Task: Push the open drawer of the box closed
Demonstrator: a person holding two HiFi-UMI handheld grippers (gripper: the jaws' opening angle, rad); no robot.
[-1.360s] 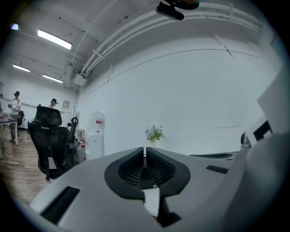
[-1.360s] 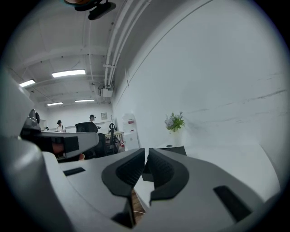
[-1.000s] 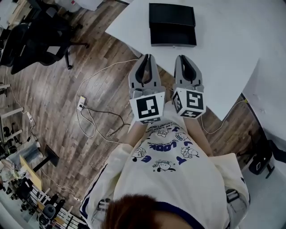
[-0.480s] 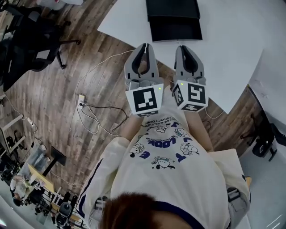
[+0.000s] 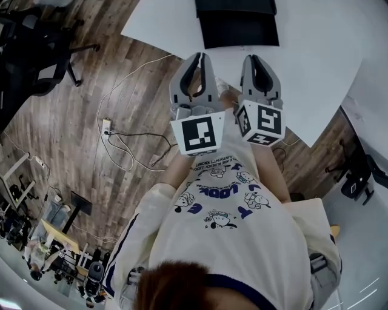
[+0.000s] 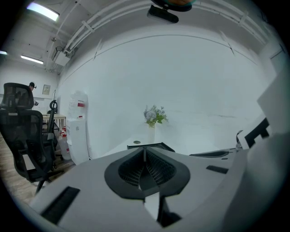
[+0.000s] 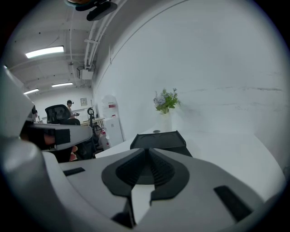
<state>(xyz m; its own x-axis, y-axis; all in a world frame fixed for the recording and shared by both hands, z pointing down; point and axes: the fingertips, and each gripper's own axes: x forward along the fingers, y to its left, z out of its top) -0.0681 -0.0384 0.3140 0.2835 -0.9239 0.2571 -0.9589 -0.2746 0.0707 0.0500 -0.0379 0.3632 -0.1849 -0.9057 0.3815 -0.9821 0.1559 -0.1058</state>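
Head view: both claws nearer the box than a second before.
Head view had the black box on the white table sitting higher than a second earlier, cut by the top edge, its open drawer facing the person. The left gripper and right gripper were side by side, tips at the table's near edge, short of the drawer. Left gripper view showed that claw's jaws pressed together with nothing between them, the box low behind the tips. Right gripper view showed the same: jaws closed on nothing, the box ahead on the table, apart from them.
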